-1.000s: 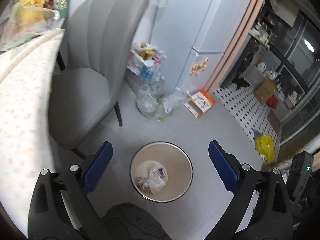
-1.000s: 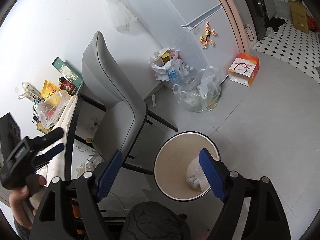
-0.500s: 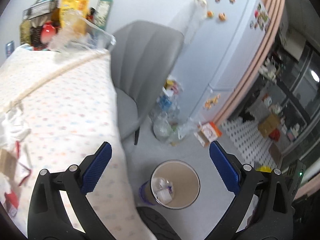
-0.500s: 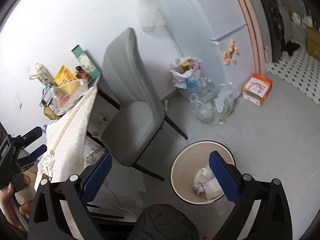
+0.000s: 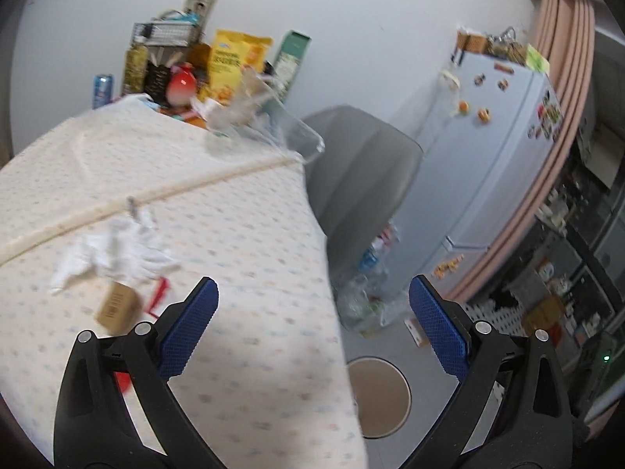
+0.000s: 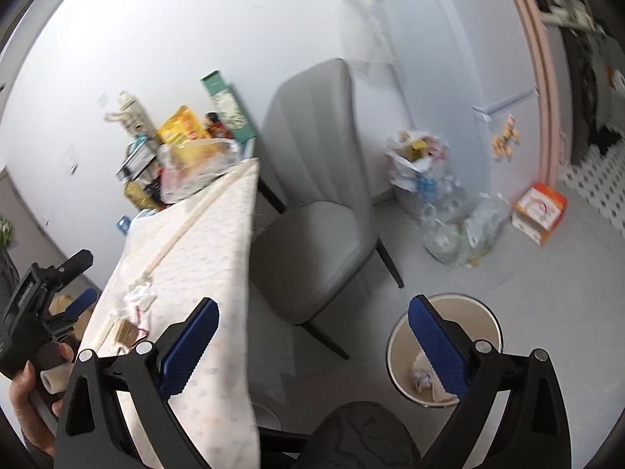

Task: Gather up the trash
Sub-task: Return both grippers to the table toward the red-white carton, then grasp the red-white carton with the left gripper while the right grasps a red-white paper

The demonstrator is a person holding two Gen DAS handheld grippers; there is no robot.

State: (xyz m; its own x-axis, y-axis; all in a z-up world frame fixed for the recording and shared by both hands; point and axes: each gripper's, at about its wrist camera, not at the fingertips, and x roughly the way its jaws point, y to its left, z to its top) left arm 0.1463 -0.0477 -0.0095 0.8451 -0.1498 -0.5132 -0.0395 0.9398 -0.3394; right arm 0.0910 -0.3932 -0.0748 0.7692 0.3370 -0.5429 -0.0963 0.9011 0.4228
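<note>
Holding the left hand-held gripper point(image 5: 312, 312) and right hand-held gripper point(image 6: 312, 332) spread and empty, we aim at crumpled tissue point(image 5: 117, 250) and a small box point(image 5: 117, 306) ahead-left on the desk point(image 5: 242, 234), the bin point(image 6: 402, 340) waiting below for drops.

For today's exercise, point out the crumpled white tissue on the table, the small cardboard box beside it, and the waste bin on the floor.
crumpled white tissue point(image 5: 117, 252), left wrist view, middle of the wad.
small cardboard box point(image 5: 117, 306), left wrist view, its printed face.
waste bin point(image 6: 488, 314), right wrist view, far inner wall.
</note>
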